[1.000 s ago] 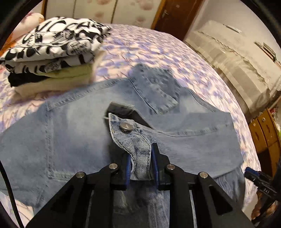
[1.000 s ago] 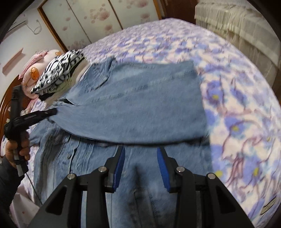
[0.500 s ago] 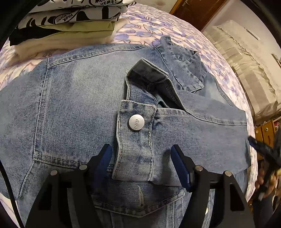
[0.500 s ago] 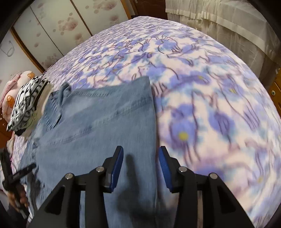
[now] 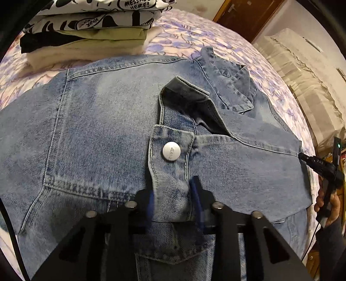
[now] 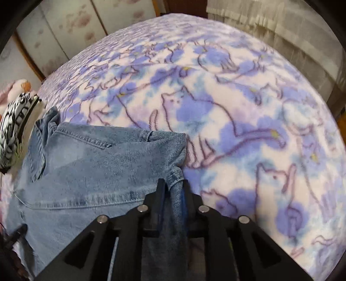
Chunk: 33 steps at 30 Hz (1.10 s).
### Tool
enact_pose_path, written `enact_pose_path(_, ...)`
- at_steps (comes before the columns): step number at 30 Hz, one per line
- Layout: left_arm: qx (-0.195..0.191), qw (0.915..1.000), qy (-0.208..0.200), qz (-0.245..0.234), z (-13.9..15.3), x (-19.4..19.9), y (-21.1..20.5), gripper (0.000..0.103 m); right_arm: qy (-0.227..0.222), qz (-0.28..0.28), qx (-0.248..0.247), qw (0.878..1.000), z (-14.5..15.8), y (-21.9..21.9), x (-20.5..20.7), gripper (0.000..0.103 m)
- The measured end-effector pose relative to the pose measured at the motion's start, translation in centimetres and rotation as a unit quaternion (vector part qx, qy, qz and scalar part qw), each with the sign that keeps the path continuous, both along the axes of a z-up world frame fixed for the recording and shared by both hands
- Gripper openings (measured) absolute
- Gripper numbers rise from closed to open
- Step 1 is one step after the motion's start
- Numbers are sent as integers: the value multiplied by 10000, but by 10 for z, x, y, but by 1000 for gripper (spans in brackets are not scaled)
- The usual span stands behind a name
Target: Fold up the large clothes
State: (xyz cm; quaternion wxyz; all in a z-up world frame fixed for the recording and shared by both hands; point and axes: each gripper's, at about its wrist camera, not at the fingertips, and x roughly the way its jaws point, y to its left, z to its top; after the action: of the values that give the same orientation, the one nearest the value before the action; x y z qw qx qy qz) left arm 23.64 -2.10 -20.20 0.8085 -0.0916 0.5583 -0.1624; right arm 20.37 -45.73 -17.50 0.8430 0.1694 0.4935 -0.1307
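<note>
A light blue denim jacket (image 5: 97, 129) lies spread on the bed, back up, with a sleeve folded across it. My left gripper (image 5: 173, 194) is closed on the sleeve cuff (image 5: 170, 170) below its metal button (image 5: 171, 151); the fingers are motion-blurred. In the right wrist view the jacket (image 6: 97, 168) fills the lower left, and my right gripper (image 6: 172, 190) is shut on its folded edge (image 6: 175, 179) at the right side. The right gripper also shows in the left wrist view (image 5: 322, 166) at the jacket's right edge.
A stack of folded clothes (image 5: 93, 28) with a black-and-white print on top sits at the bed's far left, also seen in the right wrist view (image 6: 15, 123). The purple cat-print bedspread (image 6: 248, 129) stretches to the right. Curtains (image 5: 302, 71) and a wooden door (image 5: 248, 15) stand beyond.
My left gripper let go of the cuff, opened wide over it, and has closed on it again. My right gripper moved to the jacket's right edge and shut on the fold.
</note>
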Motion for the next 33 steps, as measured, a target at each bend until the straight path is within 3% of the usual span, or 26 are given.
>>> enact_pose_path(2, -201, 9997, 101, -34, 10, 2, 5, 62, -4, 32, 185, 9998, 8, 1, -12, 30)
enact_pose_path(3, -286, 9996, 80, -21, 14, 2, 7, 66, -86, 100, 283, 9995, 12, 3, -21, 31)
enact_pose_path(8, -980, 9947, -9, 325, 40, 29, 23, 68, -253, 480, 348, 9979, 26, 21, -63, 32)
enact_pose_path(12, -1171, 9910, 238, 611, 36, 60, 24, 68, -210, 703, 413, 9965, 26, 33, -77, 32)
enact_pose_path(13, -1216, 9899, 322, 653, 34, 65, 23, 63, -179, 731, 414, 9963, 24, 34, -79, 32)
enact_pose_path(14, -1357, 9878, 427, 633, 31, 71, 21, 46, -145, 764, 406, 9961, 21, 36, -82, 32)
enact_pose_path(16, -1396, 9875, 539, 498, 28, 78, 13, 27, -86, 838, 370, 9958, 17, 40, -87, 32)
enact_pose_path(19, -1129, 9921, 452, 316, 30, 81, 0, 12, -67, 836, 454, 9954, 13, 40, -92, 32)
enact_pose_path(24, -501, 9981, 346, 132, 23, 71, -9, 3, -81, 837, 594, 9947, 13, 41, -90, 32)
enact_pose_path(28, -55, 9982, 539, 246, -3, 53, 4, 0, -95, 799, 554, 9952, 9, 40, -89, 32)
enact_pose_path(33, -245, 9982, 442, 310, -12, 36, 16, 0, 86, 786, 442, 9959, -3, 41, -91, 32)
